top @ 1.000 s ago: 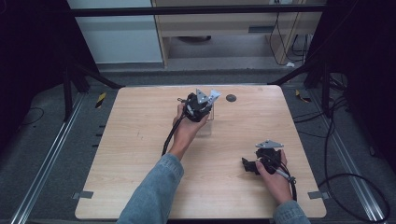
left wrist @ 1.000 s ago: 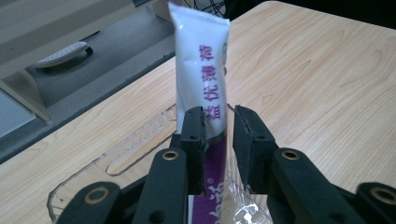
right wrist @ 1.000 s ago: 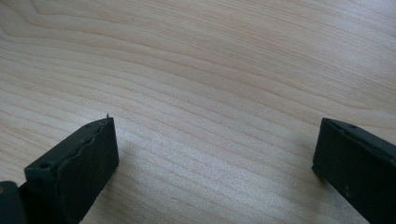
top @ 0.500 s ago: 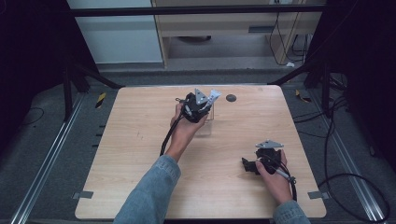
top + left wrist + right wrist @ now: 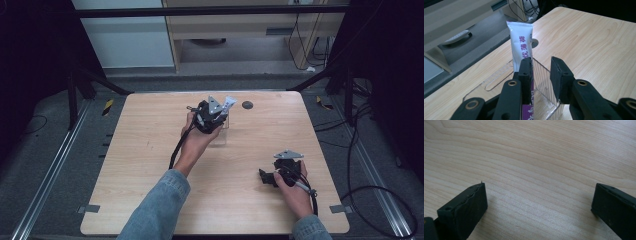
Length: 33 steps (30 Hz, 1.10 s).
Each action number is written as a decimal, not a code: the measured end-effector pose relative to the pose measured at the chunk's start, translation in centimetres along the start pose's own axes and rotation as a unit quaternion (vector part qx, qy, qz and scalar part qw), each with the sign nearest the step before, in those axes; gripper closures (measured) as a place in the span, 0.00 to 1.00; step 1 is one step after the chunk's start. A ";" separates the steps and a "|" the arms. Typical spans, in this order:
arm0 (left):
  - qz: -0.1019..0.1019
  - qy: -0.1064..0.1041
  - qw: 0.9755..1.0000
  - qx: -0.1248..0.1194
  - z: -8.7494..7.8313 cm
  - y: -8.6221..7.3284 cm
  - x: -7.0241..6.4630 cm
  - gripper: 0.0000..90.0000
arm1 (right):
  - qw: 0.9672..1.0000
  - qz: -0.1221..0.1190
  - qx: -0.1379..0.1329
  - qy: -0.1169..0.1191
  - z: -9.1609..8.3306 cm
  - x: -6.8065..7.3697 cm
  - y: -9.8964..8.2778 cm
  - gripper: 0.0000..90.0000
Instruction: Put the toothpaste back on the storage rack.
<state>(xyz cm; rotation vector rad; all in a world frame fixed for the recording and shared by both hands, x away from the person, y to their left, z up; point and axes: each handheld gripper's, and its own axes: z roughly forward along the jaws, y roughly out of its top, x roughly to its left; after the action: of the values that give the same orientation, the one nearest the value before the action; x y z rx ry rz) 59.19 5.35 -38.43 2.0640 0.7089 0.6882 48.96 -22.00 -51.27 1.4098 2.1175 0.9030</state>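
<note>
A white toothpaste tube (image 5: 520,42) with purple print stands upright in a clear plastic container (image 5: 544,82) on the far middle of the table. My left gripper (image 5: 541,67) hovers over the container; its jaws have just been opening. The tube leans behind the left finger and the gap between the pads is empty. From above, the left gripper (image 5: 216,117) sits right beside the tube (image 5: 227,106) and the container (image 5: 221,132). My right gripper (image 5: 265,177) rests near the table's front right, its jaws (image 5: 539,195) wide open over bare wood.
A dark round hole (image 5: 247,105) sits in the tabletop just behind the container. The wooden table (image 5: 150,150) has black frame legs at its far corners. The left gripper's cable (image 5: 176,150) trails along the forearm.
My left gripper has lifted slightly beside the tube. The tube, the container and the right gripper have kept their places.
</note>
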 end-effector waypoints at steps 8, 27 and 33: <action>0.017 -0.017 1.000 0.007 -0.4 0.2 -0.9 0.69 | 1.000 0.001 0.000 0.000 0.0 0.0 0.0 0.00; -0.006 -0.081 0.996 0.038 -1.0 0.2 -3.0 0.10 | 1.000 0.000 0.001 -0.001 0.0 0.0 0.0 0.00; -0.011 -0.093 0.995 0.048 -1.5 0.0 -3.3 0.06 | 1.000 0.000 0.000 -0.001 0.0 0.0 0.0 0.00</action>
<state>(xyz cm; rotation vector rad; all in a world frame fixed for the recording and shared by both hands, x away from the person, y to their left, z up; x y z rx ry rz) 55.87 3.86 -38.41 2.1703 0.6678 0.4509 48.96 -21.99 -51.27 1.4097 2.1176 0.9011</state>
